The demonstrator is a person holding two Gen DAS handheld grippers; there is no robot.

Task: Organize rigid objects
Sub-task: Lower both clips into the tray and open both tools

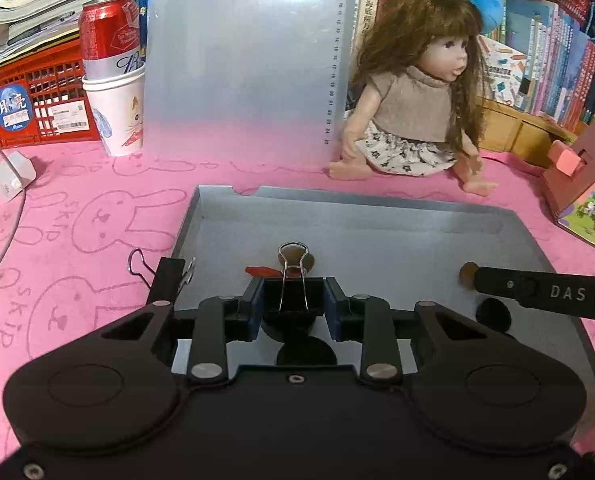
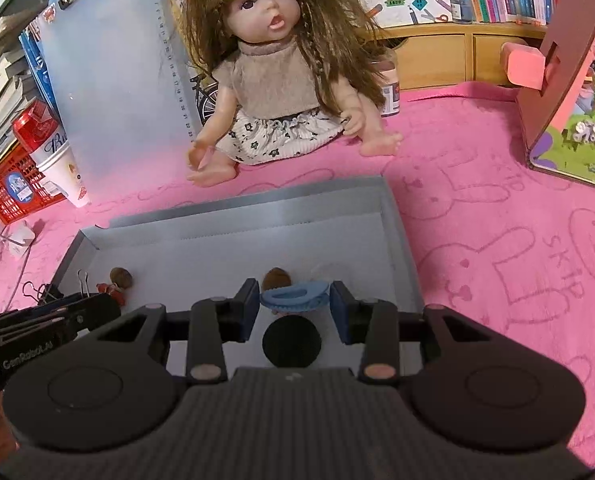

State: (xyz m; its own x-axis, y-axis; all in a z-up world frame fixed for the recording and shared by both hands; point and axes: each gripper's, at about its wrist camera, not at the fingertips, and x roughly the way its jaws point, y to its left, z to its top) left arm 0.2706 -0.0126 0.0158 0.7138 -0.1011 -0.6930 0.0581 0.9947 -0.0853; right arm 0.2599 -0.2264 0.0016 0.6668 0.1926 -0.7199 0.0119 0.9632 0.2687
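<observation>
**Both claws loaded over the grey tray**

While both hands hover above the shallow grey cardboard tray (image 1: 377, 216), I read this step as setting two small items down inside it. My left gripper (image 1: 293, 300) is closed to a narrow gap on a black binder clip with silver wire handles (image 1: 293, 292), its handles pointing away from the camera. My right gripper (image 2: 293, 300) is pinched, a little wider, on a small blue ribbed plastic piece (image 2: 294, 298); I cannot tell what it is. Already lying on the tray floor are a red and brown figurine (image 2: 115, 284) near the left wall and a brown rounded bit (image 2: 275, 276) just beyond the blue piece. A second black binder clip (image 1: 153, 276) sits against the tray's left wall, seemingly outside it on the pink rabbit-print cloth (image 1: 77, 220).

To do this well, I would lower each claw until its load nearly touches the floor before opening, so nothing bounces. I would keep the two grippers apart and release over bare floor, clear of the figurine. The clip may tip when freed, so a slow opening seems wise.
</observation>
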